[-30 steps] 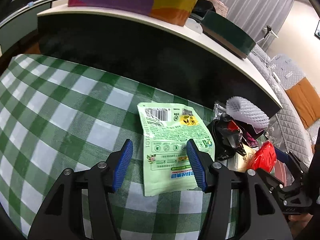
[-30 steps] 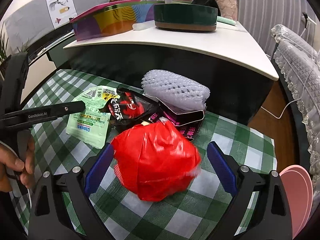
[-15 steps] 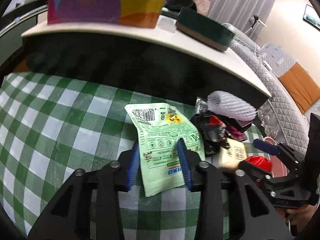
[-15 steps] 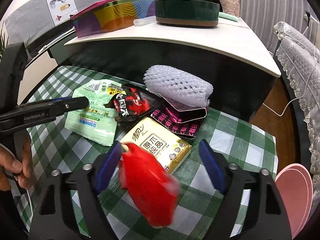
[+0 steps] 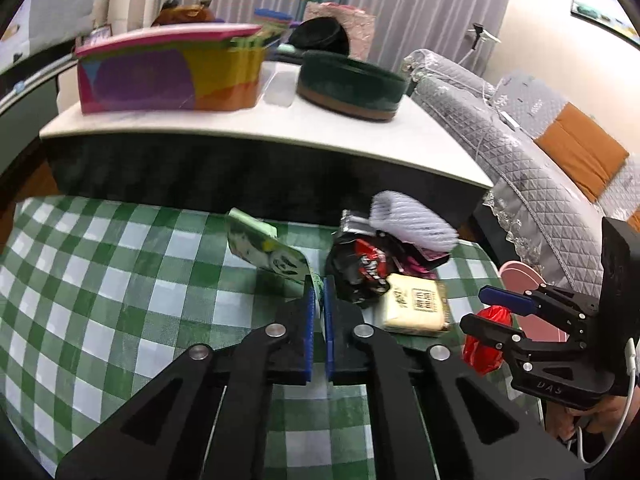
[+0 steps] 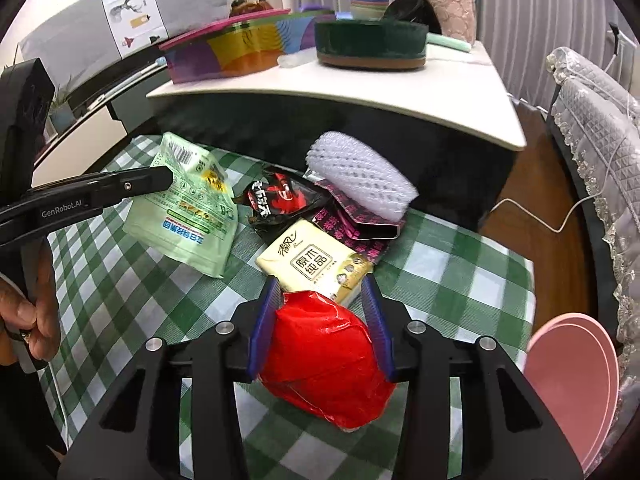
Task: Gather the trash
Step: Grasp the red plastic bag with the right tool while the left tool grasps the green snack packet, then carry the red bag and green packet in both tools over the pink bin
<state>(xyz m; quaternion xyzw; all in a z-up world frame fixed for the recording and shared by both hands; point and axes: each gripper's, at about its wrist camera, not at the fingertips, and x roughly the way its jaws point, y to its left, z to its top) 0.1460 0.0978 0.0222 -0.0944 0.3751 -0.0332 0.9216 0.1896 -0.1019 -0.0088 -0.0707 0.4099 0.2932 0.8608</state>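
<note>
Here the left gripper (image 5: pixel 317 300) is hiding the near edge of the pale green pouch (image 6: pixel 188 204), its blue pads nearly together and pinching it, lifted off the checked cloth (image 6: pixel 452 276) left of centre. Glossy and printed, the pouch is running lengthwise toward the upper left, barcode end farthest. The right gripper (image 6: pixel 322 300) is squeezing a crumpled red plastic bag (image 6: pixel 324 364) at lower centre, covering the yellow tissue pack's (image 6: pixel 308 260) corner.

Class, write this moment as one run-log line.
left claw: shut on green wrapper, lifted | right claw: shut on red bag | left on table: tissue pack, black wrapper
</note>
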